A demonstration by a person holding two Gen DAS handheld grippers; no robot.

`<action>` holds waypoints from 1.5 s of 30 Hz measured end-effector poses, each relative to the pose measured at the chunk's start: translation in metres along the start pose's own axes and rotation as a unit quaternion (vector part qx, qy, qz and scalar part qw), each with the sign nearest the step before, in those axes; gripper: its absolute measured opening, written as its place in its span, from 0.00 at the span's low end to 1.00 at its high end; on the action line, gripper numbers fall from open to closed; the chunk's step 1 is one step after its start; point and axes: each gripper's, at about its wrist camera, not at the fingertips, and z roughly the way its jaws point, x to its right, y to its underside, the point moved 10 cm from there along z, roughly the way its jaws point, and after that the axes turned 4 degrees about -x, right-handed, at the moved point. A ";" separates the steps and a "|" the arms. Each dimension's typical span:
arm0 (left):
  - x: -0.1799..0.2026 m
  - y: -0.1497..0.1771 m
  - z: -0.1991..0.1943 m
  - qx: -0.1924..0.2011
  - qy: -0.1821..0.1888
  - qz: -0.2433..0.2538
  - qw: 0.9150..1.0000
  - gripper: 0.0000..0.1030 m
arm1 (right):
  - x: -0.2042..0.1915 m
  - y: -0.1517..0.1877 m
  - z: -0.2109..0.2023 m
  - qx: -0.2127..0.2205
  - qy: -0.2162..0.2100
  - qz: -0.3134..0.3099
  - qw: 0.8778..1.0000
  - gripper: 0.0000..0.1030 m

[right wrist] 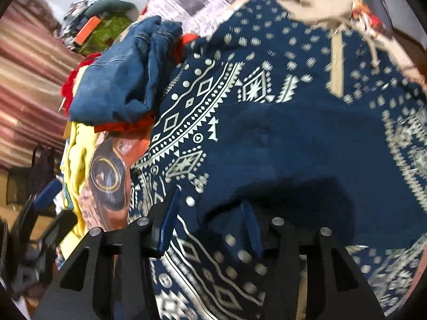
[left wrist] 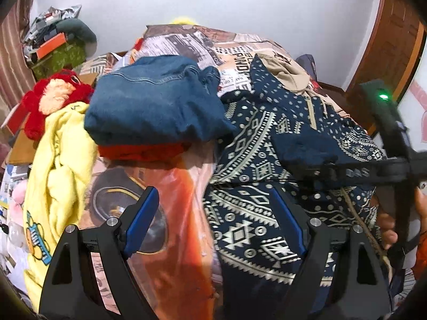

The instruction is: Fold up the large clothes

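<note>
Nearest, the left gripper [left wrist: 216, 224] hangs over the near edge of the navy patterned hoodie [left wrist: 267, 160], jaws spread wide with nothing between them; one blue pad sits over the bed's printed bedsheet [left wrist: 170, 213], the other over the hoodie's white geometric print.

The right gripper [right wrist: 210, 226] is low over the same garment. Its jaws stand partly apart. A plain navy fold, likely a sleeve [right wrist: 307, 160], is draped across the hoodie body just ahead of them, and its hem lies between the pads. The pads do not look pressed on it, though blur and shadow make that uncertain. In the left wrist view a person's hand [left wrist: 387, 226] holds that gripper's handle at the right edge.

Step in hand, as I read it: a sleeve has been laid inward over the chest and is being let go. The next move calls for the left jaws to take the near or far edge of the hoodie and bring the other side across, keeping the sleeve from sliding off.

Further back: the hoodie's beige hood [left wrist: 283, 72] lies at the far end with drawstrings trailing. To the left, folded blue jeans [left wrist: 154, 106] rest on an orange-red garment [left wrist: 141, 152]. A yellow garment [left wrist: 61, 165] slumps beside them, and a red plush toy [left wrist: 53, 98] sits beyond.

No containers are plainly visible. A cluttered heap [left wrist: 56, 42] in the far corner cannot be sorted out.
</note>
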 end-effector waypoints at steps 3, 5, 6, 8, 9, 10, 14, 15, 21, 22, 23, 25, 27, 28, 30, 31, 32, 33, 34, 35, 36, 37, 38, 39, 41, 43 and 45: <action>0.011 -0.004 0.004 -0.006 0.001 0.005 1.000 0.82 | 0.014 0.009 -0.023 0.011 0.005 -0.013 1.000 0.42; 0.022 -0.008 0.007 -0.009 -0.001 0.014 1.000 0.82 | 0.029 0.011 -0.042 0.028 0.014 -0.011 0.999 0.43; 0.028 -0.010 0.009 -0.010 -0.001 0.019 1.000 0.82 | 0.038 0.012 -0.050 0.036 0.019 -0.009 0.999 0.43; 0.045 -0.016 0.015 -0.014 0.000 0.038 0.999 0.82 | 0.059 0.011 -0.068 0.060 0.033 0.001 0.998 0.54; 0.053 -0.018 0.018 -0.016 -0.001 0.049 0.999 0.82 | 0.071 0.011 -0.077 0.073 0.043 0.008 0.996 0.57; 0.060 -0.020 0.021 -0.017 0.000 0.058 0.998 0.82 | 0.084 0.011 -0.088 0.091 0.055 0.017 0.994 0.60; 0.099 -0.016 0.052 -0.057 0.023 0.114 0.992 0.82 | 0.132 0.006 -0.118 0.136 0.082 0.046 0.986 0.61; 0.105 -0.013 0.063 -0.068 0.014 0.127 0.989 0.82 | 0.146 0.005 -0.124 0.141 0.092 0.058 0.984 0.61; 0.130 -0.011 0.107 -0.078 -0.052 0.200 0.975 0.82 | 0.218 0.003 -0.127 0.143 0.133 0.125 0.973 0.61; 0.133 -0.013 0.113 -0.075 -0.061 0.209 0.973 0.82 | 0.230 0.004 -0.122 0.138 0.140 0.136 0.971 0.61; 0.134 -0.014 0.117 -0.074 -0.068 0.214 0.972 0.82 | 0.236 0.007 -0.118 0.134 0.145 0.142 0.970 0.61; 0.137 -0.018 0.124 -0.069 -0.081 0.221 0.969 0.82 | 0.252 0.013 -0.100 0.117 0.161 0.153 0.968 0.61; 0.142 -0.022 0.129 -0.068 -0.081 0.231 0.967 0.82 | 0.260 0.020 -0.085 0.102 0.155 0.159 0.970 0.61; 0.145 -0.024 0.132 -0.066 -0.080 0.237 0.966 0.82 | 0.262 0.022 -0.079 0.096 0.149 0.161 0.971 0.61; 0.147 -0.029 0.135 -0.062 -0.074 0.240 0.966 0.77 | 0.259 0.023 -0.071 0.109 0.154 0.160 0.969 0.65; 0.148 -0.030 0.137 -0.063 -0.066 0.237 0.967 0.73 | 0.256 0.022 -0.071 0.115 0.161 0.150 0.969 0.68; 0.148 -0.032 0.138 -0.069 -0.052 0.227 0.970 0.63 | 0.253 0.022 -0.069 0.116 0.172 0.135 0.969 0.70; 0.147 -0.032 0.138 -0.076 -0.038 0.215 0.973 0.55 | 0.249 0.021 -0.067 0.115 0.180 0.123 0.969 0.70; 0.144 -0.035 0.140 -0.081 -0.024 0.195 0.977 0.53 | 0.248 0.022 -0.066 0.115 0.183 0.113 0.970 0.71; 0.142 -0.037 0.140 -0.082 -0.019 0.183 0.979 0.45 | 0.244 0.022 -0.063 0.114 0.185 0.102 0.971 0.71; 0.137 -0.040 0.140 -0.083 -0.010 0.163 0.983 0.39 | 0.241 0.022 -0.061 0.113 0.189 0.094 0.971 0.71; 0.133 -0.043 0.139 -0.083 -0.006 0.148 0.986 0.39 | 0.241 0.023 -0.060 0.112 0.191 0.089 0.971 0.72; 0.127 -0.046 0.135 -0.077 0.003 0.127 0.989 0.39 | 0.239 0.023 -0.059 0.112 0.191 0.088 0.971 0.72; 0.123 -0.048 0.131 -0.069 0.011 0.113 0.991 0.39 | 0.241 0.025 -0.058 0.109 0.192 0.088 0.971 0.72; 0.110 -0.054 0.120 -0.050 0.020 0.086 0.995 0.28 | 0.243 0.024 -0.058 0.106 0.192 0.090 0.971 0.72; 0.098 -0.055 0.111 -0.040 0.021 0.075 0.996 0.13 | 0.245 0.024 -0.058 0.106 0.192 0.092 0.971 0.72; 0.090 -0.053 0.106 -0.033 0.024 0.065 0.997 0.13 | 0.246 0.025 -0.057 0.107 0.193 0.092 0.971 0.73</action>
